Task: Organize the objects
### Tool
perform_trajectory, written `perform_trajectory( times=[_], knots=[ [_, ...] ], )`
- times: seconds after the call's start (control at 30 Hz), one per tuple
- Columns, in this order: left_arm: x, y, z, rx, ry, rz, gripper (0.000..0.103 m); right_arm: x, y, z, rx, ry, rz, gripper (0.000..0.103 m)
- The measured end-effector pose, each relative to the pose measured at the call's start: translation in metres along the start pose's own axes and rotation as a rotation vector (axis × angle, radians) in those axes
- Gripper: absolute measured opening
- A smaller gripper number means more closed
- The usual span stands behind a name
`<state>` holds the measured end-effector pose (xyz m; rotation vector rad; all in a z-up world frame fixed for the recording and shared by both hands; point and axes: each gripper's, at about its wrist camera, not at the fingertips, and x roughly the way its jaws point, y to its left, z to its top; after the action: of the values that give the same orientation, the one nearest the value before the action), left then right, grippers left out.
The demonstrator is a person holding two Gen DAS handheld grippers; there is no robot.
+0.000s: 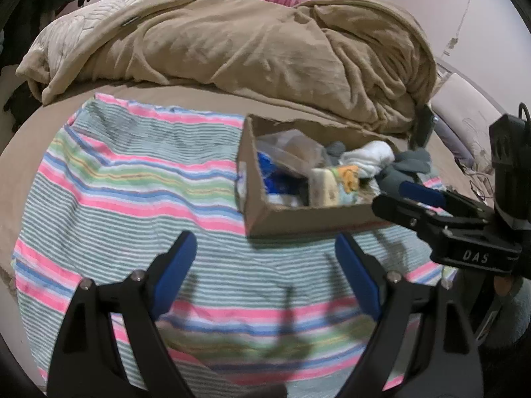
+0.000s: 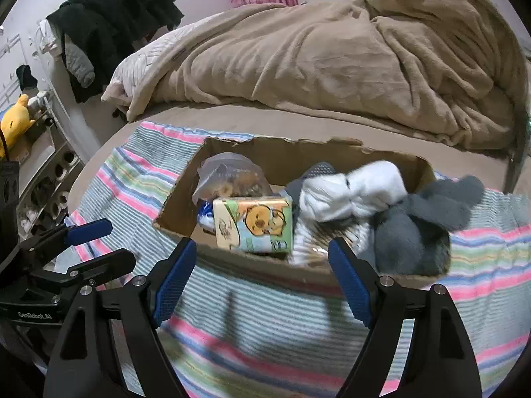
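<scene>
Torn-rimmed cardboard box (image 2: pixel 332 156) holds tissue pack (image 2: pixel 254 224), socks; both hand-held grippers (image 1: pixel 265 255) (image 2: pixel 262 258) spread, empty.

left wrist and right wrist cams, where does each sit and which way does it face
Left wrist: on the left gripper, angled down at the striped cloth; its open fingers show, box ahead-right.
Right wrist: on the right gripper, angled down at the box; open fingers show.
Shared: box, cloth, blanket, and each other's gripper.
</scene>
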<state>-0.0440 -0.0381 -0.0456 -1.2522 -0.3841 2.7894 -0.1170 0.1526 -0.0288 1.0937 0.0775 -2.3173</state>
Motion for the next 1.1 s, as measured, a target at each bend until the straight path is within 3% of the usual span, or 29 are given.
perform_trajectory(
  times=[0.8, 0.97, 1.1],
  knots=[
    [-0.028, -0.046, -0.045, 0.051, 0.026, 0.031, 0.087, -0.066, -0.016, -0.061, 0.036, -0.052, -0.046, 0.084],
    [-0.03, -0.05, -0.058, 0.064, 0.017, 0.049, 0.095, -0.074, -0.015, -0.078, 0.044, -0.064, -0.052, 0.084],
    [-0.033, -0.054, -0.069, 0.077, -0.002, 0.053, 0.096, -0.079, -0.013, -0.09, 0.04, -0.072, -0.062, 0.084]
  ],
)
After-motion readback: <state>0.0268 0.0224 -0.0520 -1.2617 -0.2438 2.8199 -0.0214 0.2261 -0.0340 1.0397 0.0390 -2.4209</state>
